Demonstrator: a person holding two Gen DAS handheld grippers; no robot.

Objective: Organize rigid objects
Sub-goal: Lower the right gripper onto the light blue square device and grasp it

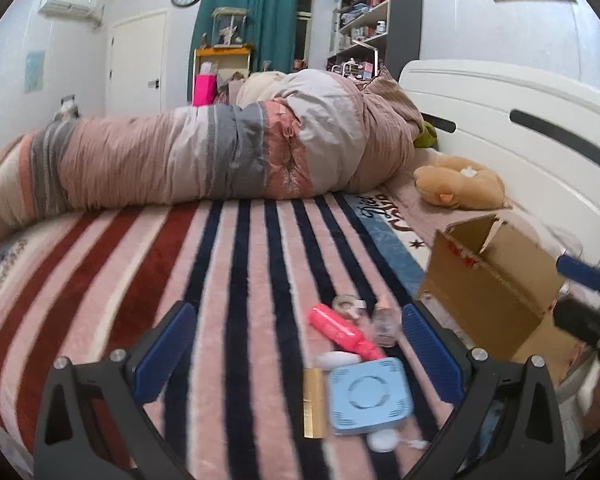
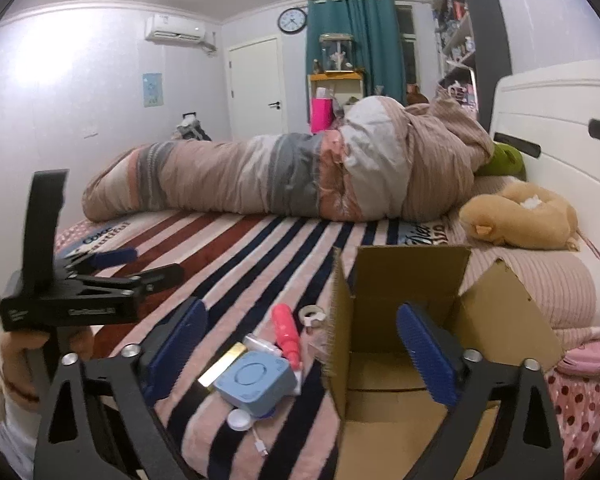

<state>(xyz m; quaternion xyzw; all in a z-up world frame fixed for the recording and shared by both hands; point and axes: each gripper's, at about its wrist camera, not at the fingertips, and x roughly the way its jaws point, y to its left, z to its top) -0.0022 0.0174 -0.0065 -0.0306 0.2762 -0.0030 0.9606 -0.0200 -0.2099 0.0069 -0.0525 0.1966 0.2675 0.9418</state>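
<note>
A heap of small items lies on the striped blanket (image 1: 228, 280): a light blue square device (image 1: 370, 396) (image 2: 256, 380), a pink bottle (image 1: 340, 334) (image 2: 286, 332), a gold bar (image 1: 314, 402) (image 2: 222, 366), a tape roll (image 1: 348, 304) (image 2: 312, 314), white lids and a cable. My left gripper (image 1: 300, 344) hangs open over the heap, and it shows from the side (image 2: 140, 266) in the right wrist view. An open cardboard box (image 1: 488, 280) (image 2: 404, 360) stands right of the heap, its inside bare. My right gripper (image 2: 302, 346) is open and straddles the box's left wall without pressing on it.
A rolled duvet (image 2: 284, 176) lies across the far side of the bed. A tan plush toy (image 2: 520, 220) rests near the white headboard (image 2: 560, 128). A pink pouch (image 2: 584, 360) and dotted fabric lie right of the box. A hand (image 2: 20, 352) holds the left gripper.
</note>
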